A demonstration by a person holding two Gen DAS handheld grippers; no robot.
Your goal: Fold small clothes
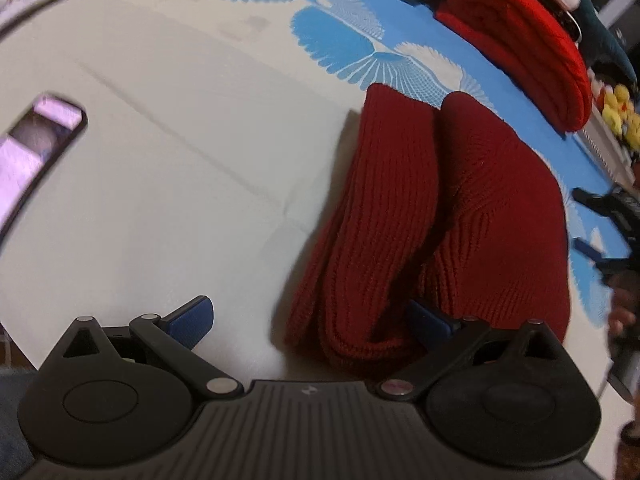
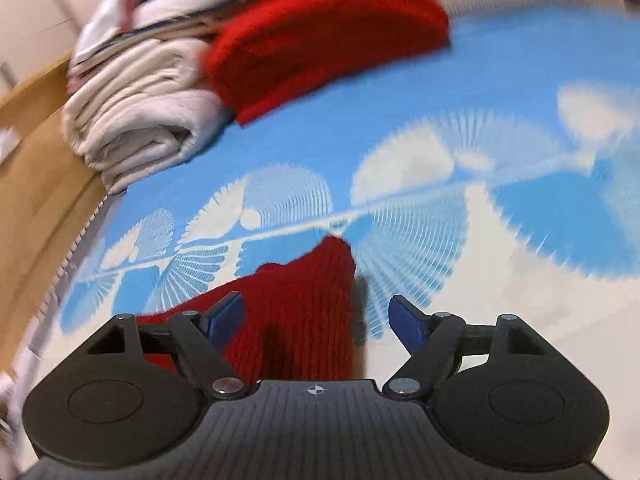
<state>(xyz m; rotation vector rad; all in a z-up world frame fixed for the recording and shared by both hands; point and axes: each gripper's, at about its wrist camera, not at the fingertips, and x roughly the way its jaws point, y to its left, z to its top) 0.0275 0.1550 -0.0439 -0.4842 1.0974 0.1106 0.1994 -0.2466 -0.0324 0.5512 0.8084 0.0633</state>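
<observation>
A dark red knit garment (image 1: 432,232) lies bunched in thick folds on a bed sheet (image 1: 180,168) that is cream with blue fan prints. My left gripper (image 1: 312,322) is open. Its left finger is over bare sheet and its right finger (image 1: 430,326) is tucked among the near folds of the knit. In the right wrist view the same dark red knit (image 2: 296,312) lies between and under the fingers of my right gripper (image 2: 316,318), which is open and holds nothing. The right gripper also shows at the right edge of the left wrist view (image 1: 612,228).
A folded bright red garment (image 1: 516,40) (image 2: 320,36) lies at the far side of the bed beside a stack of folded pale clothes (image 2: 140,108). A phone (image 1: 32,148) lies on the sheet at the left. A brown wooden edge (image 2: 36,168) borders the bed.
</observation>
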